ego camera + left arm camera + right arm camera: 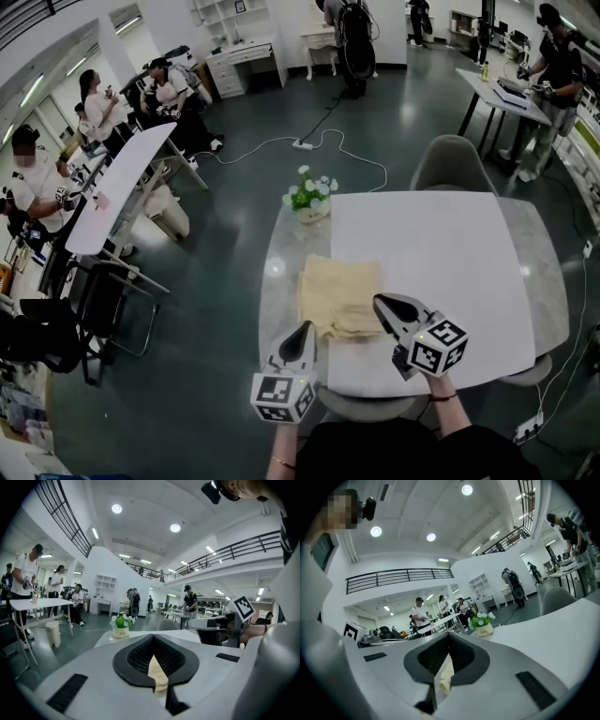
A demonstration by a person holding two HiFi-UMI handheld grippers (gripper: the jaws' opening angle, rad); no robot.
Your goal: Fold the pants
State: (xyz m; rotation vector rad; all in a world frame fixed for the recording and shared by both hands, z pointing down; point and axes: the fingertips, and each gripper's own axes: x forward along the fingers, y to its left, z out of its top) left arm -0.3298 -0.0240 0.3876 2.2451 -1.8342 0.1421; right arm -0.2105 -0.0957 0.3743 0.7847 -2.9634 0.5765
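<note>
The pants (pixel 339 298) are soft, matt, pale yellow cloth. The left gripper (pixel 304 330) and right gripper (pixel 381 302) have smooth matt grey plastic shells, with black ribbed pads (pixel 136 656), perhaps rubber. The table (pixel 277 267) edge shines like polished stone; its white cover (pixel 441 272) is matt. The floor (pixel 225 309) gleams.

Open hall, dark grey glossy floor (pixel 234 216). Pale surface (pixel 544 281) at centre. Grey chair (pixel 452 164) at its 1 o'clock, flower pot (pixel 310 202) at 11. Long white table (pixel 117 192) at 9 o'clock. Round ceiling lights (pixel 116 508), railed balcony (pixel 243 550) overhead.
</note>
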